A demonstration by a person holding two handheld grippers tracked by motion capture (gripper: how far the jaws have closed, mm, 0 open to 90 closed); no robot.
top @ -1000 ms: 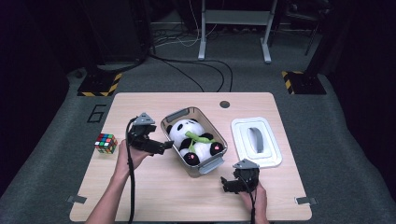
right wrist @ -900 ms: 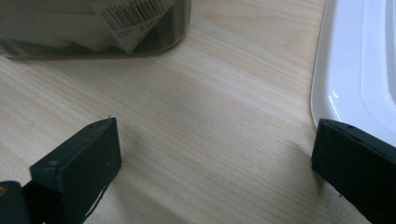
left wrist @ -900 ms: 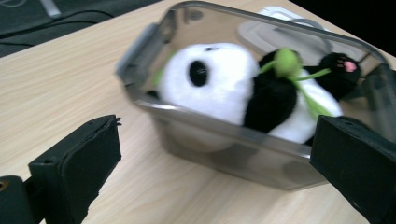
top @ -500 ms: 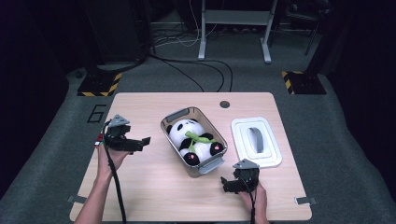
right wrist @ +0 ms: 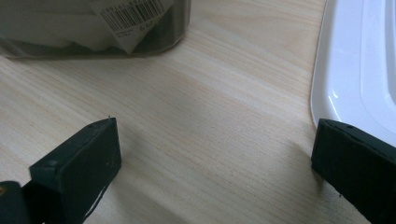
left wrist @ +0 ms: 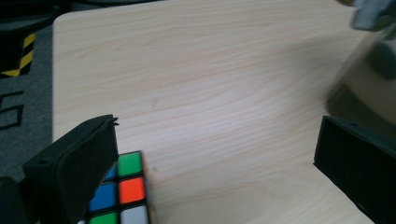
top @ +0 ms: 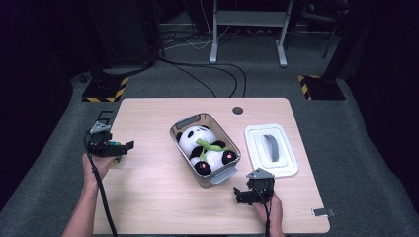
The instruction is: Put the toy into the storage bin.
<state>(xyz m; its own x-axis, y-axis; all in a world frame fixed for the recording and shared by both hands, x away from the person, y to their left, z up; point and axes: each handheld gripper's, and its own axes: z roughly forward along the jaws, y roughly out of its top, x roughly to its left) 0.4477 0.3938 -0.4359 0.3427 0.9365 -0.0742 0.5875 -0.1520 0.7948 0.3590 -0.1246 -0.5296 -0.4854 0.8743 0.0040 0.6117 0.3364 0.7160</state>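
Right gripper (top: 243,195): held at the near edge of the desk (top: 158,207), just in front of the bin; its jaws stand wide apart with bare wood between them, holding nothing.
Right gripper's own view: the bin's clear wall with a barcode label (right wrist: 133,16) lies ahead to the left, the white lid's rim ahead to the right.
Left gripper (top: 123,146): at the desk's left edge, pointing toward the middle of the desk; jaws spread wide and empty.
Puzzle cube (left wrist: 122,191): on the desk at its left edge, right by the left gripper. In the left gripper view it lies low beside the left jaw, which covers part of it, and not between the jaws; green, orange, blue and white squares face up. Whether jaw and cube touch cannot be told. The cube has no long axis; its visible side edge runs roughly along the jaws' direction.
Clear bin (top: 184,122): mid-desk, well apart from the cube, its long axis running diagonally from far-left to near-right, a grey handle at each end.
Panda plush (top: 195,139): lying inside the bin along that same diagonal, head at the far-left end, feet with pink soles toward the near-right, a green piece across its belly.
White lid (top: 284,163): flat on the desk to the right of the bin, just apart from it, long axis running near to far.
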